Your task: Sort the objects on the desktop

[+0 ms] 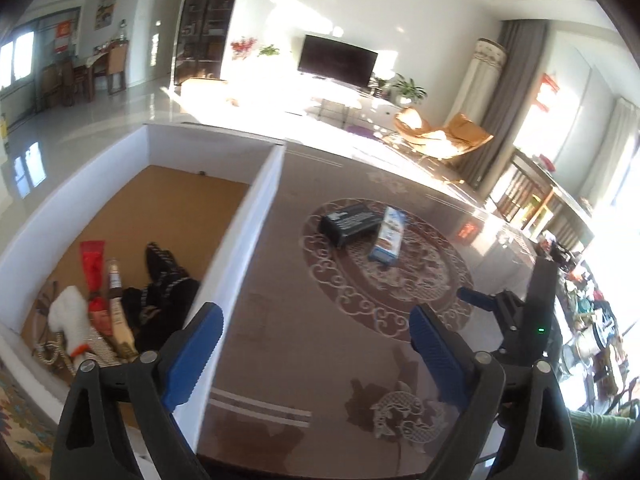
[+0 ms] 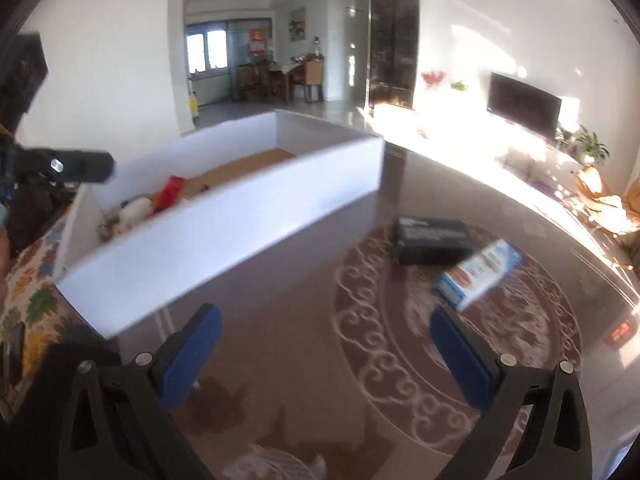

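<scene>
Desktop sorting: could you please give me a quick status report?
Left gripper and right gripper open, empty. Black box and blue carton touching, on the table, outside the white bin. Nothing in the way.

A sunlit home living room: a flat-screen television (image 1: 337, 59) stands against the far white wall, flanked by potted plants (image 1: 408, 90) and red flowers (image 1: 243, 45). Tan lounge chairs (image 1: 442, 134) sit by grey curtains (image 1: 508, 92) on the right. Far left, a dining table with wooden chairs (image 2: 294, 76) stands near a window. A dark cabinet (image 2: 394, 40) rises beside the glossy tiled floor (image 1: 100, 116).
</scene>
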The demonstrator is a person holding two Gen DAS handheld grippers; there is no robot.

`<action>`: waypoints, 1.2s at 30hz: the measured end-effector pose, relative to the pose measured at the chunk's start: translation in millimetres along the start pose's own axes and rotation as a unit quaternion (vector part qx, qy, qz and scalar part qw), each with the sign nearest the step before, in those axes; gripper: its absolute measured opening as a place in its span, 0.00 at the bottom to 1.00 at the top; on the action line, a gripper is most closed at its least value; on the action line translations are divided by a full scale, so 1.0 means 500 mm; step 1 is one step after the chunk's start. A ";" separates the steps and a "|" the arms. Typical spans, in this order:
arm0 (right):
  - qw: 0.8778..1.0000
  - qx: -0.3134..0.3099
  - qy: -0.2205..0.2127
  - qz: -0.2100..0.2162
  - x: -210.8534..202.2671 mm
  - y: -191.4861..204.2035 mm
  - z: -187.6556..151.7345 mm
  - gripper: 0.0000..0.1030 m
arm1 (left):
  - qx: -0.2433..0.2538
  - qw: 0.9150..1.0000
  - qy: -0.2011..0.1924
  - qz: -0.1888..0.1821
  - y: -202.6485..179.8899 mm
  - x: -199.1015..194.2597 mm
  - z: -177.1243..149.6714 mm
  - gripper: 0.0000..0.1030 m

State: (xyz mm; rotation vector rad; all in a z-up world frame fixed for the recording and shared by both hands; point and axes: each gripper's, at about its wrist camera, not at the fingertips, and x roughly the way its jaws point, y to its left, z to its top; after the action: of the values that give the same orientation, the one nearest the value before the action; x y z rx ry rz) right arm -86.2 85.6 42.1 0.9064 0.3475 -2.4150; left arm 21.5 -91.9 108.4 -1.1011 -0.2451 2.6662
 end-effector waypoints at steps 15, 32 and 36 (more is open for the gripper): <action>0.978 0.145 0.112 -0.103 -0.055 -0.255 -0.229 1.00 | 0.022 0.993 0.101 0.055 -0.155 0.345 -0.135 0.98; 0.978 0.144 0.112 -0.103 -0.056 -0.238 -0.237 1.00 | 0.052 0.987 0.102 0.116 -0.160 0.356 -0.159 1.00; 0.978 0.144 0.112 -0.103 -0.056 -0.238 -0.237 1.00 | 0.056 0.986 0.103 0.116 -0.162 0.356 -0.160 1.00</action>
State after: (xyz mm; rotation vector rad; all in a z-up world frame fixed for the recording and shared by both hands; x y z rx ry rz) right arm -72.2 243.1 -20.7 1.3364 0.1821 -2.6021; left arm -30.4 41.6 -47.1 -1.4339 0.0741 2.6924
